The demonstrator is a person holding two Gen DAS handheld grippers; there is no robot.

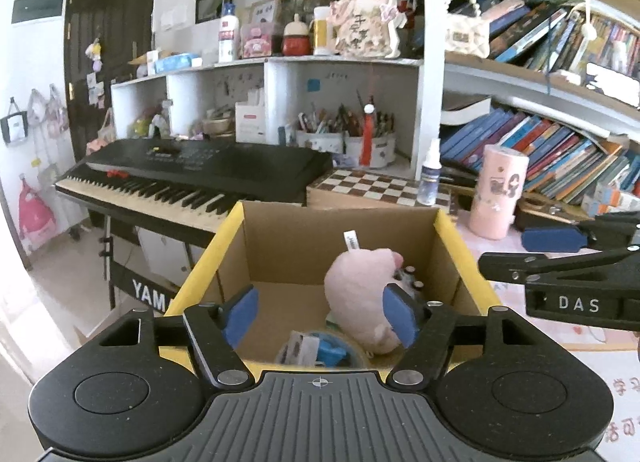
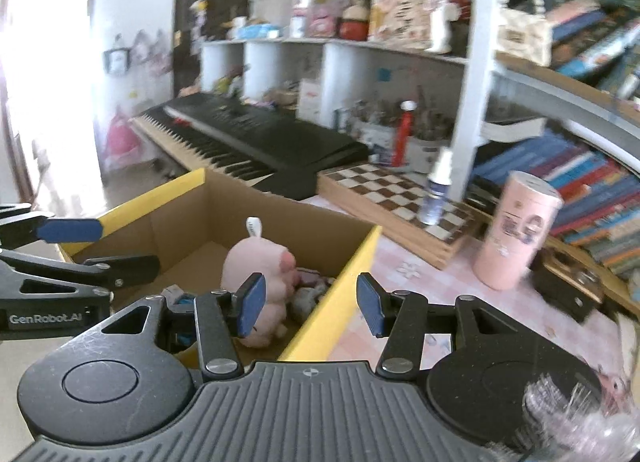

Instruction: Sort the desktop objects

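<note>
A cardboard box (image 1: 308, 250) with yellow rims stands on the desk; it also shows in the right wrist view (image 2: 352, 262). Inside lie a pink plush toy (image 1: 360, 286), a tape roll with a blue item (image 1: 324, 352) and small dark bits. The plush also shows in the right wrist view (image 2: 260, 266). My left gripper (image 1: 322, 316) is open and empty above the box's near rim. My right gripper (image 2: 310, 304) is open and empty, straddling the box's right wall. A pink cylinder (image 2: 516, 230) stands on the desk to the right.
A chessboard (image 2: 400, 198) with a small spray bottle (image 2: 438, 190) lies behind the box. A black keyboard (image 1: 192, 174) stands at the back left. Bookshelves (image 1: 552, 158) fill the right. A dark box (image 2: 568, 282) and clear plastic wrap (image 2: 580, 418) lie on the pink-patterned desk.
</note>
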